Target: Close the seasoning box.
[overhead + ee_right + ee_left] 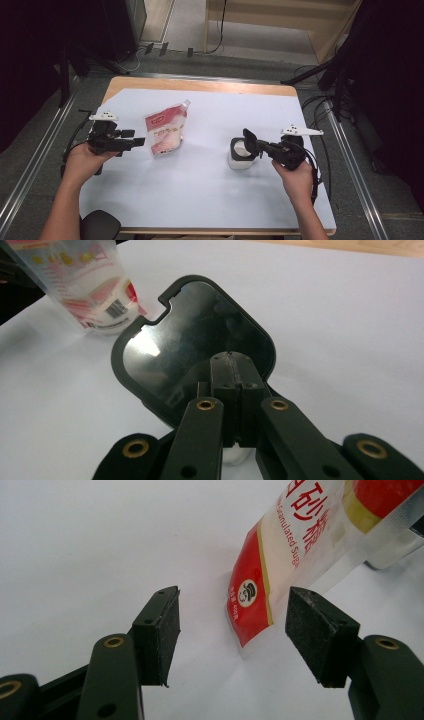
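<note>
The left gripper (141, 142) is hovering with its jaws spread wide and nothing between them, pointing at the sugar pouch (167, 131), which is sitting just ahead of its tips on the white table cover (200, 200). The pouch is the biggest thing here: a red and white stand-up bag with a clear corner spout, leaning back slightly, its lower red corner lying ahead of the gap between the left gripper's pads (162, 630) in the left gripper view, not touching either. The right gripper (255, 146) is pinching its jaws tight on the hinged black lid (195, 340) of a small white container (240, 159), which is standing directly under and ahead of its tips; the lid is standing raised and glossy. The pouch and the container are sitting well apart, with a broad stretch of bare cover between them and more open cover on the person's side of both grippers. Beyond the pouch, away from the left gripper, the cover is running on to the wooden table edge (200, 84); to the outside of the right gripper the cover's side edge is lying near. In the right gripper view the raised lid is hiding most of the container, and the pouch's top is being cut off by the frame; its small print is staying too blurred to read. What the container holds cannot be told.
</note>
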`<state>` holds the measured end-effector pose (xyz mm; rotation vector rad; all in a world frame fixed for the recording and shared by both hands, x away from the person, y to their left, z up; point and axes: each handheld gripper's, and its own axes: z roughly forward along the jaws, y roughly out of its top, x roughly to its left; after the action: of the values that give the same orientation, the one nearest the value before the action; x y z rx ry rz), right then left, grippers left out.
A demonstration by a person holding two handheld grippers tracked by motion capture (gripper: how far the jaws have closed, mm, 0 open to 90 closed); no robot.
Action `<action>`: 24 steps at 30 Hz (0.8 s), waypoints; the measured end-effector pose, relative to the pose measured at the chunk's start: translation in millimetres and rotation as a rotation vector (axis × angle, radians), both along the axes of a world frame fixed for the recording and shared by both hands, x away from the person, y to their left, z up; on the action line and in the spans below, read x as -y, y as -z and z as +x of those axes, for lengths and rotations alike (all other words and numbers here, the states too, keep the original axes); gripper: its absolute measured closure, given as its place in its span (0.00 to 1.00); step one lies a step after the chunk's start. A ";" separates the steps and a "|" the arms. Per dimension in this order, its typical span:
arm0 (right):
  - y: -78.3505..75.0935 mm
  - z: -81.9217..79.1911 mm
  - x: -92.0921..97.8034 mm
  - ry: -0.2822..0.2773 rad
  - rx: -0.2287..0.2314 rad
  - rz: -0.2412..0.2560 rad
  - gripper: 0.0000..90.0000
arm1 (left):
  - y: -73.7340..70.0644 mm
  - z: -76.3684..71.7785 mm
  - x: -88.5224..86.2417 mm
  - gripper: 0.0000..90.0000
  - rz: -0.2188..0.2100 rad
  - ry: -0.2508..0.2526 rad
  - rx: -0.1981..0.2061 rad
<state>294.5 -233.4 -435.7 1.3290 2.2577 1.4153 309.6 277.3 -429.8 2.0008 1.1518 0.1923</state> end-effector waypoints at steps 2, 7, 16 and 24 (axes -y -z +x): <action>0.8 0.0 -2.4 -0.011 -0.005 -0.003 1.00 | 0.1 0.1 0.2 0.44 0.004 -0.003 0.001; 2.1 -0.5 -10.0 -0.029 -0.003 -0.020 1.00 | 0.6 -0.1 0.9 0.44 -0.002 -0.002 0.003; 4.9 -0.6 -18.6 -0.079 -0.003 -0.030 0.93 | 1.3 -0.1 1.5 0.44 -0.001 -0.001 0.000; 4.0 -2.7 -22.6 -0.100 0.017 -0.036 0.79 | 1.5 -0.4 2.2 0.44 0.001 0.005 -0.005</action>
<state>291.8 -210.8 -439.7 1.2042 2.3568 1.4044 309.2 275.1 -431.3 2.0054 1.1498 0.1856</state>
